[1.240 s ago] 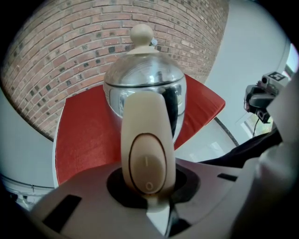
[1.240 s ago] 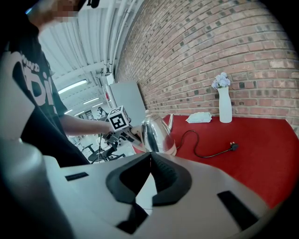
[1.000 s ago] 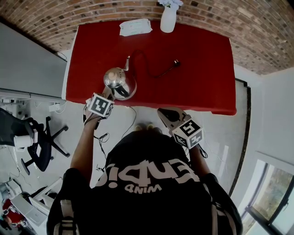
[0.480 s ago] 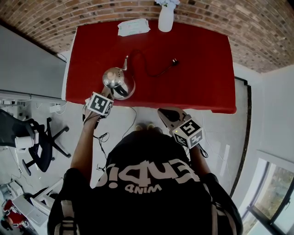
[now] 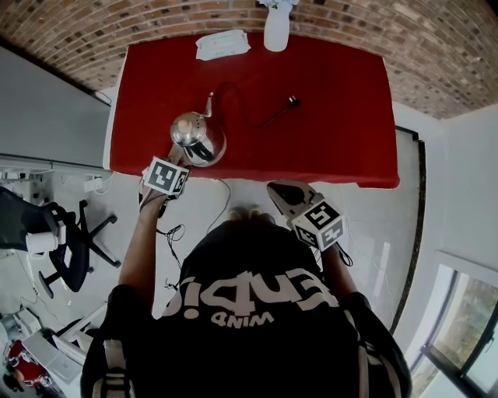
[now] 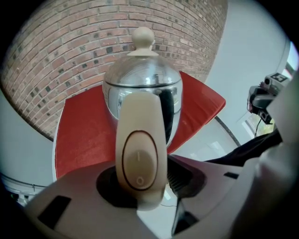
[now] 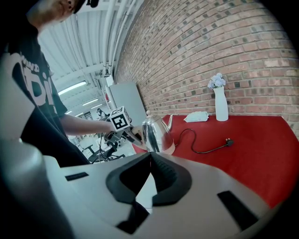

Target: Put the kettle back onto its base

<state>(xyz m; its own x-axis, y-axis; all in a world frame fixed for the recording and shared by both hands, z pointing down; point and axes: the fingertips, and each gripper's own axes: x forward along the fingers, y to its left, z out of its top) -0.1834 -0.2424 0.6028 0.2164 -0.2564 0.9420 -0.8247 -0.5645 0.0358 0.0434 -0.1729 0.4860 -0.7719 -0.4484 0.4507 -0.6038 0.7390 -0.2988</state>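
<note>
The only writing on the kettle (image 6: pixel 142 88) was on the oval rocker switch (image 6: pixel 138 161) set into its cream handle (image 6: pixel 140 154), a stroke "I" above and a ring "O" below. The person's black shirt (image 5: pixel 257 326) carried large white lettering, seen upside down and too distorted to read safely. Each gripper's cube bore a black-and-white square marker.

The kettle stood upright on the red table (image 5: pixel 334 116), at its near left corner, seated on a pale base (image 7: pixel 163 150). Its long axis ran vertical, with the knob on top. The spout pointed toward the table's far edge and the brick wall (image 5: pixel 117 23), and the handle toward the near edge.

The left gripper (image 5: pixel 180 158) reached over that near edge. Its jaws were opening, with the handle between them and the right pad clear of it, so the grip was released. The right gripper (image 7: pixel 150 161) hung off the table's near edge, its jaws clenched tip to tip on nothing.

A black cord (image 5: pixel 249 109) ran across the table's middle to a loose plug (image 5: pixel 292 99). At the far edge stood a white vase (image 5: pixel 277 31) and beside it a white packet (image 5: pixel 222 44).
</note>
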